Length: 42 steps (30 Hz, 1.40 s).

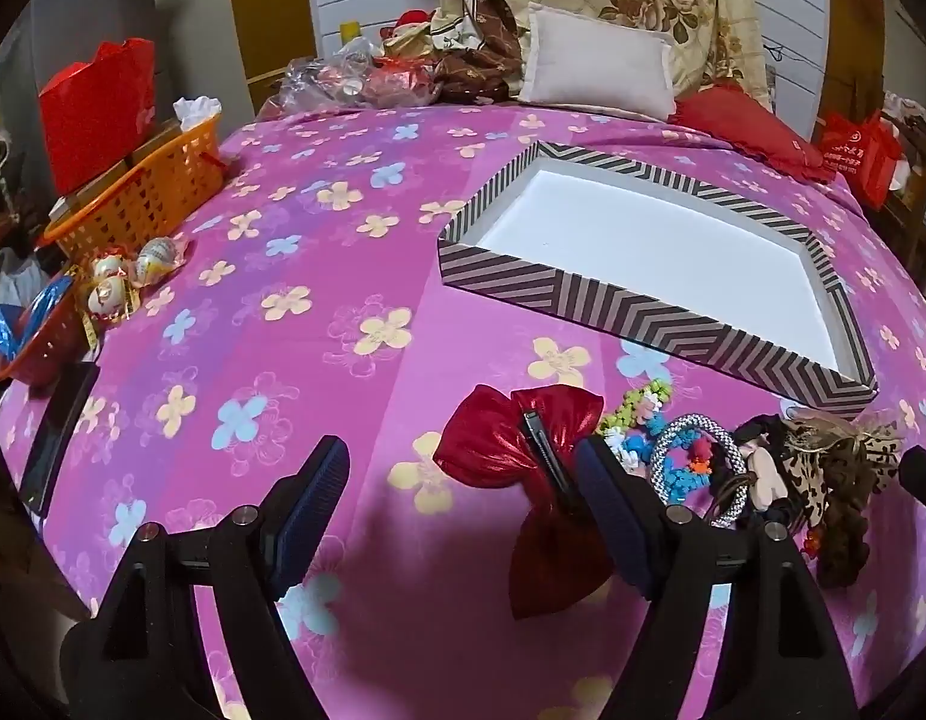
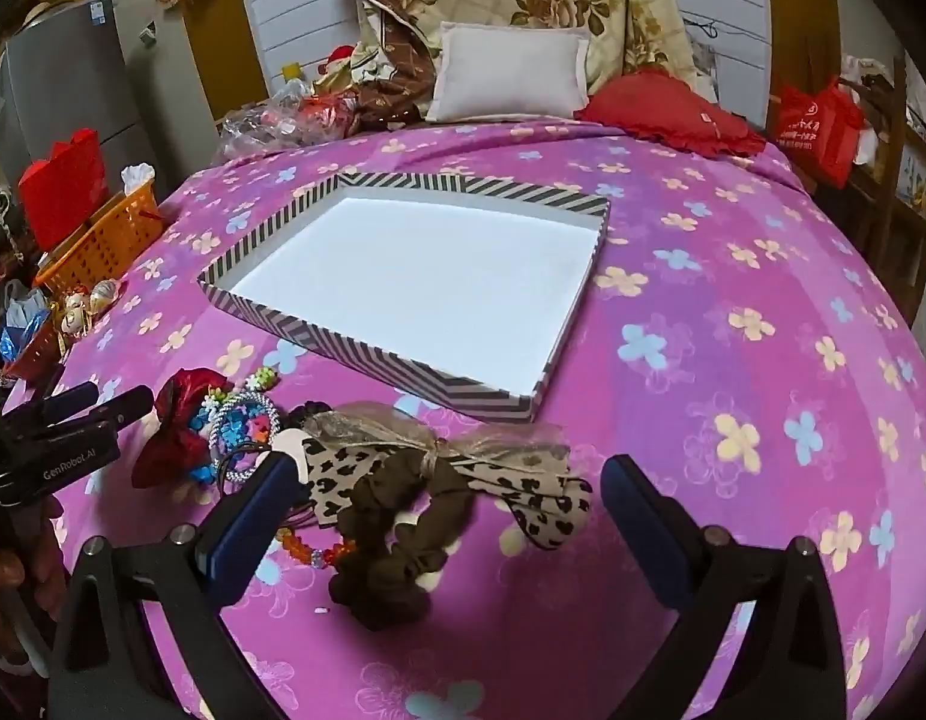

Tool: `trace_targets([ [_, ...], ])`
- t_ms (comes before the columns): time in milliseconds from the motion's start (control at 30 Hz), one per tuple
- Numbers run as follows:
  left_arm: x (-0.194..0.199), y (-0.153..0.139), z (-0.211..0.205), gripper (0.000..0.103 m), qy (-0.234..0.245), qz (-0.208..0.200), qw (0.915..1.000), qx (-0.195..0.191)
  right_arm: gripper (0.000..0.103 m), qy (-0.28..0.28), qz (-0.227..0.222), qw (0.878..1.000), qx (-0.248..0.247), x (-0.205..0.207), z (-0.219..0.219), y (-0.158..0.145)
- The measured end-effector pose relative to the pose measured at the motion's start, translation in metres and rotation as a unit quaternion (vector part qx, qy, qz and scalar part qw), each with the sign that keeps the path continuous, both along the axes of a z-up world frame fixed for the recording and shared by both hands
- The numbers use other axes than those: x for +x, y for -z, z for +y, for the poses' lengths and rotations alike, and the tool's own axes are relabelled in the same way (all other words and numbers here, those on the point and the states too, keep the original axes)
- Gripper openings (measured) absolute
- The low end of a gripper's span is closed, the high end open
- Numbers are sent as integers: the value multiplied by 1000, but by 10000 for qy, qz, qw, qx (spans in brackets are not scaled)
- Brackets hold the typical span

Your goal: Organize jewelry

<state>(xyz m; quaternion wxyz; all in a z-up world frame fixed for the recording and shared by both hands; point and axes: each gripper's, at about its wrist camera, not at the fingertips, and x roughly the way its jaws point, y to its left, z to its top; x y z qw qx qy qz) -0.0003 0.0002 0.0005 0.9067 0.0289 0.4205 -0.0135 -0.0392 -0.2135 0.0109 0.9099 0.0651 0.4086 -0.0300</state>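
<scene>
Blue-padded, both the left tool (image 1: 463,501) and right tool (image 2: 447,513) gape wide, holding nothing.

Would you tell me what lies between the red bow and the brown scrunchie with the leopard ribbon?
In both views, a small heap: green-and-white bead bracelet, silver braided ring and blue beads lie between the red bow and the brown scrunchie.

Between the left tongs (image 1: 463,480) lies bare bed cover (image 1: 270,228). A pile of hair things (image 2: 240,432) blocks the way toward the striped tray (image 2: 366,354).
</scene>
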Motion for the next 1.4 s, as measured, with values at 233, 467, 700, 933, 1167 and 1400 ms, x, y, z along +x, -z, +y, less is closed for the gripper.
trace_targets([
  [233,-5,-4,1,58,-71,-30,9999,80,102,4,37,9999,-123,-2,4,1],
  [467,-9,-2,0,58,-45,-21,10000,67,102,0,33,9999,-159,-4,6,2],
  [700,-11,-4,-5,58,3,-29,10000,41,102,20,41,10000,15,-6,6,3],
  [933,-13,-3,-5,58,32,-29,10000,-5,102,-31,94,9999,62,-7,8,4],
  [1167,-17,-4,-5,58,10,-152,9996,-230,102,-127,98,9998,-100,-8,15,2],
  [1400,-18,-4,-5,58,-9,-137,9996,-226,102,-186,99,9996,-179,-9,19,3],
])
